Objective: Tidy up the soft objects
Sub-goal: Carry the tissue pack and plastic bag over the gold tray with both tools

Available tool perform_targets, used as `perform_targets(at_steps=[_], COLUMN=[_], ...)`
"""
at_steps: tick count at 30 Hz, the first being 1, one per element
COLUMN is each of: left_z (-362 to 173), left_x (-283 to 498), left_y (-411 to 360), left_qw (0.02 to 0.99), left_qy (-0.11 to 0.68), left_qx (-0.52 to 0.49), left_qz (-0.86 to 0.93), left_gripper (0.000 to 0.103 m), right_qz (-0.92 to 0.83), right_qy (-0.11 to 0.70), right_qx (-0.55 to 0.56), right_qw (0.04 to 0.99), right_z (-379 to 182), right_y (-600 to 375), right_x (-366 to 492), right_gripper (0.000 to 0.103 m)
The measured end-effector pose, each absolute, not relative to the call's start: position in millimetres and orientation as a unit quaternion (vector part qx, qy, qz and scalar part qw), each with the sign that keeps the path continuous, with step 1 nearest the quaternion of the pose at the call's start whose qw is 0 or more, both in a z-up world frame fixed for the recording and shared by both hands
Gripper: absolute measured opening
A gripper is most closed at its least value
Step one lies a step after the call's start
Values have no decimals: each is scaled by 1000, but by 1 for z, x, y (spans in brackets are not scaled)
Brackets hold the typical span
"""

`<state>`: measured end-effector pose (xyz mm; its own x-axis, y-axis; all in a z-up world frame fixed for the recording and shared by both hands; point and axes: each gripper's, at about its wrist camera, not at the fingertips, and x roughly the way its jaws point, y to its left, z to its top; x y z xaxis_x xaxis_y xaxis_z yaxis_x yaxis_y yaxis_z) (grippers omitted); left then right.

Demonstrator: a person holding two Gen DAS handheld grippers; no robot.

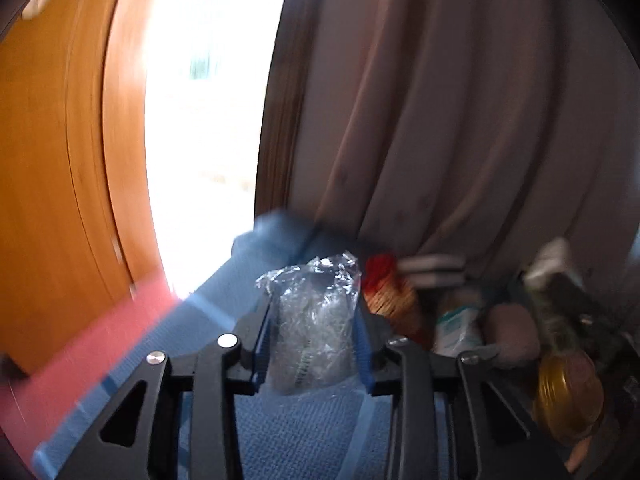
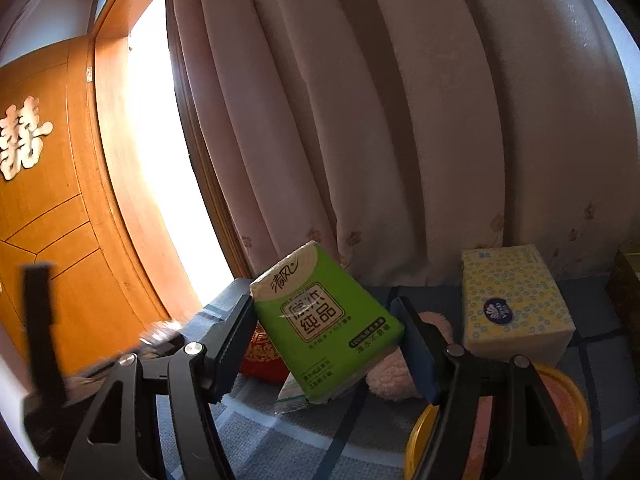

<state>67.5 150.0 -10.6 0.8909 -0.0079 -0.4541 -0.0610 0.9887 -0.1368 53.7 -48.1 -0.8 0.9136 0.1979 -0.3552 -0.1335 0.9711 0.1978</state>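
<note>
**Both Hand-Held Grippers Loaded Over the Blue Cloth**

While clamped between the blue pads of the left hand-held gripper (image 1: pixel 314 344), a crinkled clear plastic bag (image 1: pixel 312 320) stands upright, raised above the blue checked cloth (image 1: pixel 296 440). Just right of that gripper's right finger: a red-and-gold pouch (image 1: pixel 390 292), then a small white-and-teal packet (image 1: pixel 454 326), a pinkish fluffy item (image 1: pixel 514 334) and a yellow-rimmed round container (image 1: pixel 568 396), all blurred. Ahead and behind them, a hanging curtain (image 1: pixel 460 120); far left, a wooden door (image 1: pixel 60 160).

Gripped by the right hand-held gripper (image 2: pixel 326 340): a green tissue pack (image 2: pixel 324 324), tilted with its top leaning left, pressed at both sides by the two fingers. Below it, peeking out, a red pouch (image 2: pixel 258 360) on the left, a small pale packet (image 2: pixel 292 396) underneath and a pink fluffy thing (image 2: pixel 394 376) to the right. Further right of the right finger, well apart from the green pack, a yellow patterned tissue pack (image 2: pixel 516 300) resting on the cloth (image 2: pixel 304 440) near the curtain (image 2: pixel 400 120). Lower right, a yellow-rimmed container (image 2: pixel 568 400) partly behind the finger.
</note>
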Motion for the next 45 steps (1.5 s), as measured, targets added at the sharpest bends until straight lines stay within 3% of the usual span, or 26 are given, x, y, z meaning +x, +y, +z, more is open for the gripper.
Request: perform_targets(at_steps=[5, 28, 45], left_z=[0, -4, -2], left_x=[44, 29, 15], left_y=[116, 88, 51], left_qw=[986, 987, 989], left_qy=[167, 155, 148], left_qx=[4, -4, 5], left_qz=[23, 32, 6], left_gripper=[34, 34, 34], right_qz=[77, 30, -14], right_qy=[170, 109, 80], right_qx=[61, -45, -30], right_qw=[981, 993, 996], right_z=[2, -1, 3], right_y=[-44, -61, -95], right_x=[42, -10, -42], right_gripper=[71, 71, 71])
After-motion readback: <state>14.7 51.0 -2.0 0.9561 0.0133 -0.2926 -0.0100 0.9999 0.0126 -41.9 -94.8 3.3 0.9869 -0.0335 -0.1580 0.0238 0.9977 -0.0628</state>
